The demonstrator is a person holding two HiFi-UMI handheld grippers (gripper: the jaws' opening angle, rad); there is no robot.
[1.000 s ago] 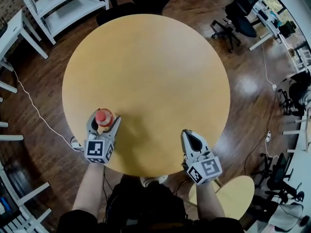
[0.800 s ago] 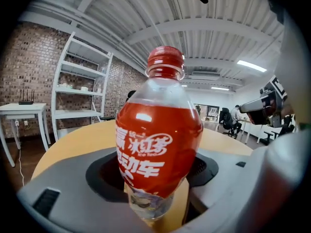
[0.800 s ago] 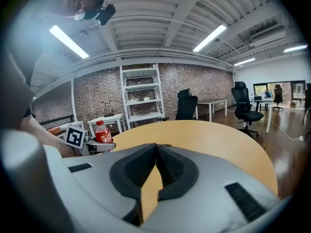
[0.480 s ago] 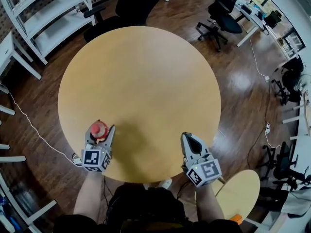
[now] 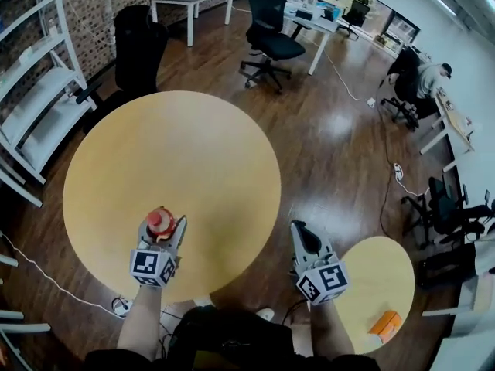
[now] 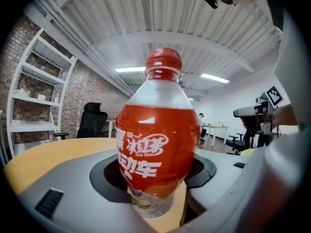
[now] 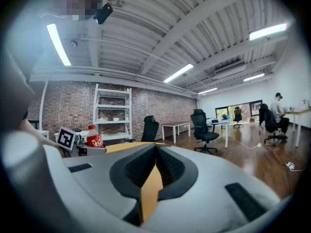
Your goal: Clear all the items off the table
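I count one bottle, red with a red cap, upright over the big round surface, toward its 6 o'clock side. My left gripper has just been closing its jaws, and they now clamp that bottle while standing well apart. My right gripper, at 3 o'clock from it and past the surface's rim, is fully closed with nothing in it. One orange box lies on a second, smaller round surface at 4 o'clock.
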